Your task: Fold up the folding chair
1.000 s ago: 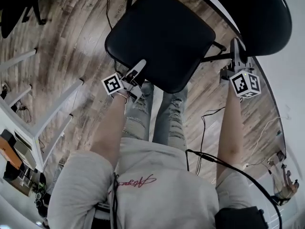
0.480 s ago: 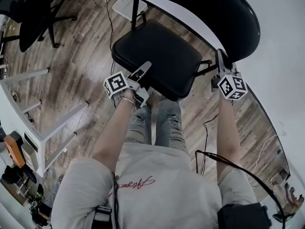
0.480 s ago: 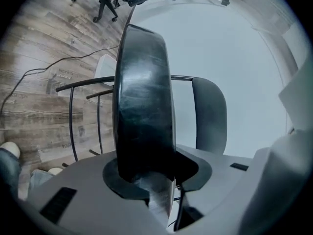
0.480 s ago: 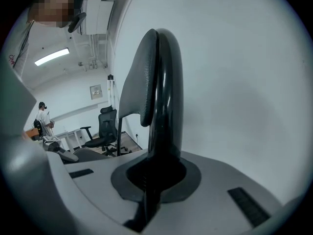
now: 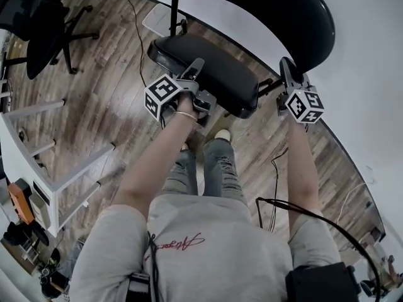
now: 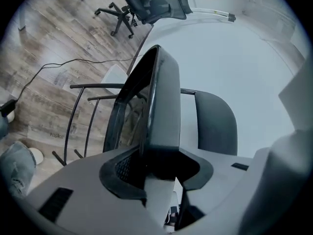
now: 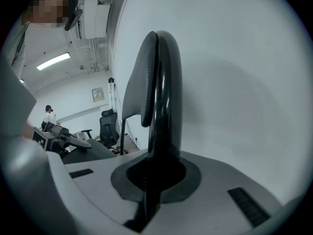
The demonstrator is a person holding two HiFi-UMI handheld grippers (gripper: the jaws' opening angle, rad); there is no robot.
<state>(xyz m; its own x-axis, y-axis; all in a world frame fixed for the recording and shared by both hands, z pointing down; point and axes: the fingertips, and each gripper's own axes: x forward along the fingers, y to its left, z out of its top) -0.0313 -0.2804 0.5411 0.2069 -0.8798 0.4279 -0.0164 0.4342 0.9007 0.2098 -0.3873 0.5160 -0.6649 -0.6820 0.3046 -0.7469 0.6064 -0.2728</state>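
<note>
Left tongs [image 5: 197, 67] grip the front edge of the seat [image 5: 223, 74], which is tipped up; their jaws have just been opening a little, with the seat between them. Right tongs [image 5: 284, 68] are clamped on the backrest [image 5: 264, 8] edge. Chair [image 5: 189, 50] stands on the wood floor [image 5: 94, 87] beside a white wall.

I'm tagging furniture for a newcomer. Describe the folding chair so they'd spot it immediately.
Find the white wall beside the wood floor; the folding chair stands near it. Unlike the office chair, it has thin tube legs, no wheeled base.
</note>
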